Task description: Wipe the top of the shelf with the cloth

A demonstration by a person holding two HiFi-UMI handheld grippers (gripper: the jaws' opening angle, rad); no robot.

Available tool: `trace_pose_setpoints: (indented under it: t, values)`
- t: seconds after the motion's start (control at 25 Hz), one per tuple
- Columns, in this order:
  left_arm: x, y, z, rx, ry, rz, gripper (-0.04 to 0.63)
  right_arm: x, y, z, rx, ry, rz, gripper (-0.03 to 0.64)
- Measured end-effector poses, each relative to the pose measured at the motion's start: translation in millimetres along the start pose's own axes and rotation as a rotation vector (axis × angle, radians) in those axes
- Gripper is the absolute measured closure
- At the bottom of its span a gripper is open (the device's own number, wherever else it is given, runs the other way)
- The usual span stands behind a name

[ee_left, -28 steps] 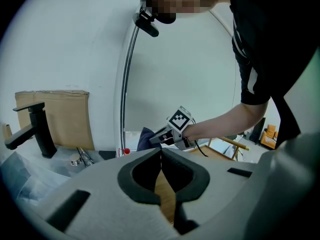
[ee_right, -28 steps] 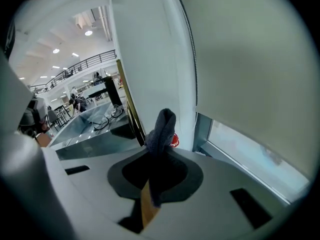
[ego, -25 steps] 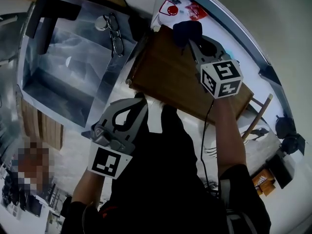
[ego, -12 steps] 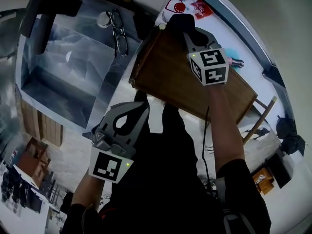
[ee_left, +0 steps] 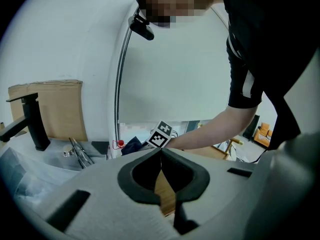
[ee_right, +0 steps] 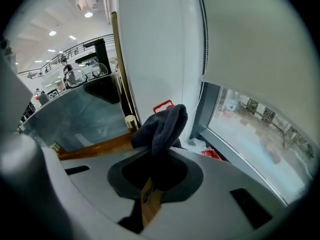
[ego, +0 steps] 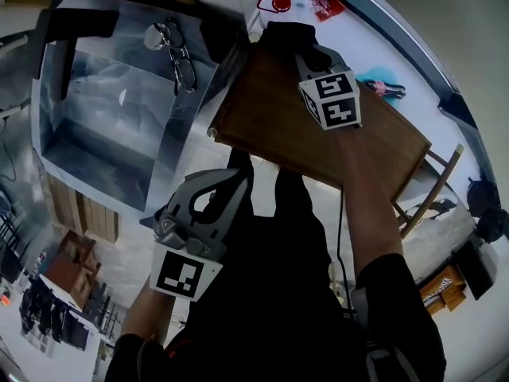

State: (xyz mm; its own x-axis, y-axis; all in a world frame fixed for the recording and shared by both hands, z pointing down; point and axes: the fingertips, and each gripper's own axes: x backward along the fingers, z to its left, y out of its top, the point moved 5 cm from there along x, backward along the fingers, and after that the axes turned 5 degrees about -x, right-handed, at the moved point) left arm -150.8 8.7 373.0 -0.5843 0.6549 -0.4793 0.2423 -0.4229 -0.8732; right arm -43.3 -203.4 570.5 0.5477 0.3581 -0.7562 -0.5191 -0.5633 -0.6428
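Note:
The brown wooden shelf top lies in the middle of the head view. My right gripper reaches over its far corner, shut on a dark blue cloth that rests bunched on the wood. In the right gripper view the cloth bulges up from between the jaws, with the shelf edge and a brass knob beyond it. My left gripper hangs off the shelf's near edge, shut and holding nothing. Its own view shows the jaws met over a strip of wood.
A plastic-wrapped basin with a black faucet and a metal fitting stands left of the shelf. A red object lies on the window sill behind. A wooden frame stands at the right.
My right gripper has slid the cloth farther along the shelf top toward its far corner. The left gripper has stayed near the front edge.

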Motion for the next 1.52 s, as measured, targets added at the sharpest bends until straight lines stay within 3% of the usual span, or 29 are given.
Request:
trace_pose_setpoints:
  t: [0.48, 1.52]
  values:
    - [-27.5, 20.0, -30.5, -0.057, -0.055, -0.001, 0.575, 46.3, -47.1, -44.2, -0.071, -0.070, 0.024, 0.591]
    - [-119.5, 69.4, -150.6, -0.159, -0.240, -0.011, 0.575, 179.7, -190.1, -162.2, -0.284, -0.263, 0.087, 0.591]
